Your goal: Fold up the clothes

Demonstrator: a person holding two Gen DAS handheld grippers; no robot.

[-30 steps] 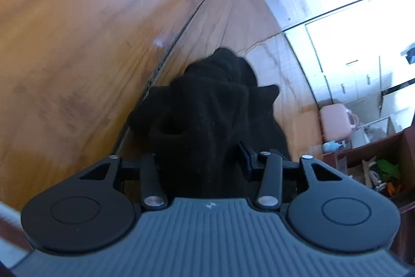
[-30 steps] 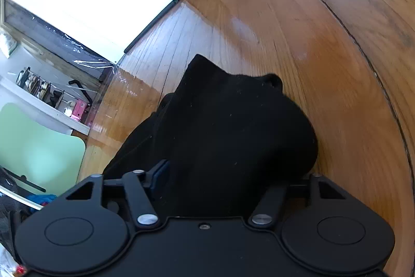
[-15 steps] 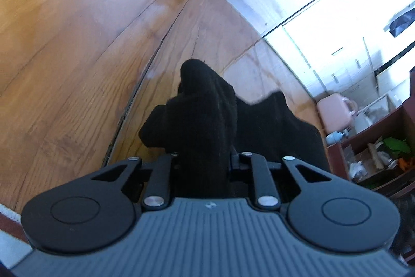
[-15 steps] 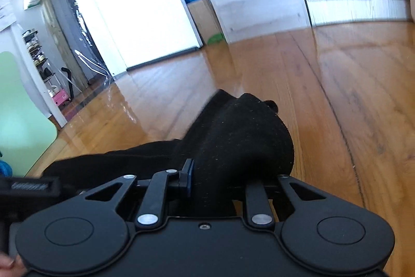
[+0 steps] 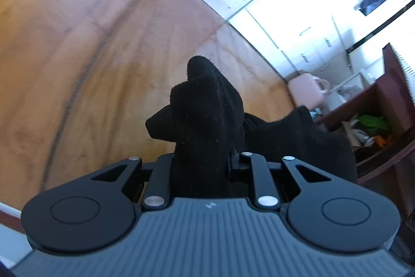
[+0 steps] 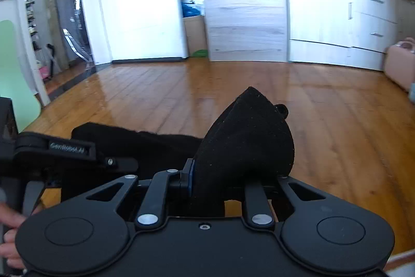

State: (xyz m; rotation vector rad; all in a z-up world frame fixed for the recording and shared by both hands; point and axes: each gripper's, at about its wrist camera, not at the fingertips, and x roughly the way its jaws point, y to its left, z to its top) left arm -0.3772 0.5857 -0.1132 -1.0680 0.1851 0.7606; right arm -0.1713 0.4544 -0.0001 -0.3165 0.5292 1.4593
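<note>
Black garment (image 5: 207,121), bunched, clamped at two points by left gripper (image 5: 201,165) and right gripper (image 6: 218,181), apparently lifted above bare wooden floor (image 6: 337,126), open ahead to white cabinets (image 6: 337,12); pink case (image 5: 306,92) and cluttered brown shelf (image 5: 384,105) alongside.

Your left gripper's (image 5: 201,168) pads are buried in the bunched black knitted garment (image 5: 207,121), so you cannot see where they bite. The same fabric (image 6: 246,136) swallows your right gripper's (image 6: 215,181) fingertips. The wooden plank floor (image 5: 64,43) is smeared by blur in the left view. The clutter in the dark red-brown wooden shelf unit (image 5: 389,85) is too small to identify. Your hand (image 6: 9,235) is cut off by the right view's left edge.
</note>
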